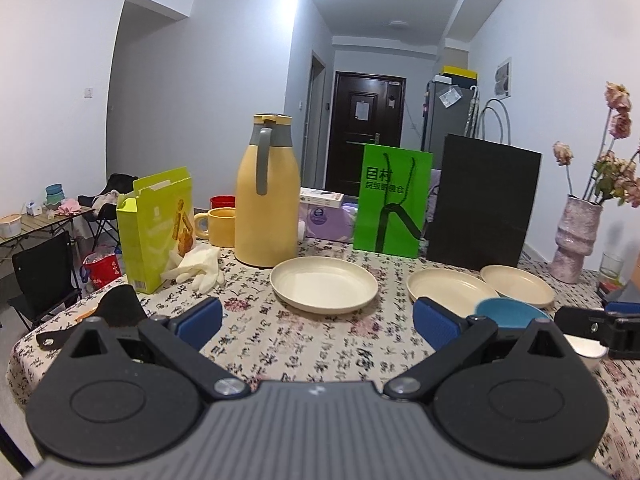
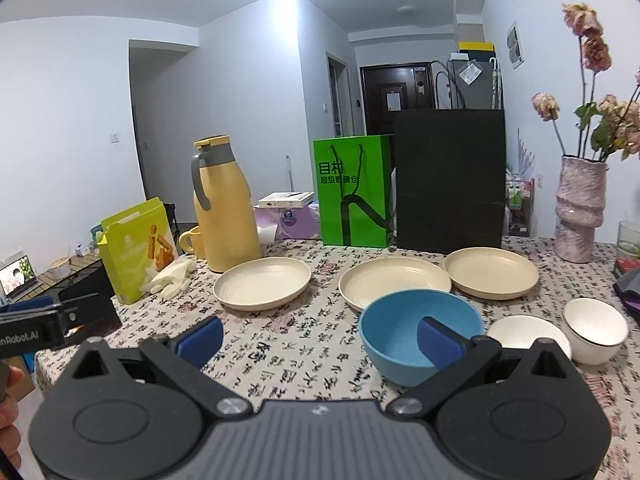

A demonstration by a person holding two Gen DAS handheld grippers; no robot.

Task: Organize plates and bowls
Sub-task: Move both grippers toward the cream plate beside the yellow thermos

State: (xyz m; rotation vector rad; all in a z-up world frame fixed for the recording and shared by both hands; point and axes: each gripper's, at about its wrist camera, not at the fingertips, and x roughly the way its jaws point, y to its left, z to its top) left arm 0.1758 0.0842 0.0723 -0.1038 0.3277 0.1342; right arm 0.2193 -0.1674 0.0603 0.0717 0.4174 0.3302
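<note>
Three cream plates lie on the patterned tablecloth: a left plate [image 1: 324,290] [image 2: 262,283], a middle plate [image 1: 450,288] [image 2: 394,282] and a right plate [image 1: 518,285] [image 2: 491,272]. A blue bowl [image 2: 416,334] [image 1: 512,312] stands in front of the middle plate. Two white bowls [image 2: 528,340] [image 2: 595,326] stand to its right. My left gripper [image 1: 318,322] is open and empty, above the table in front of the left plate. My right gripper [image 2: 320,340] is open and empty, its right finger in front of the blue bowl.
A yellow thermos [image 2: 224,206], yellow mug [image 1: 218,226], snack box [image 1: 158,228] and white gloves [image 1: 200,266] stand at the back left. A green bag [image 2: 352,192] and black bag [image 2: 448,180] stand behind the plates. A pink vase [image 2: 580,210] stands at right.
</note>
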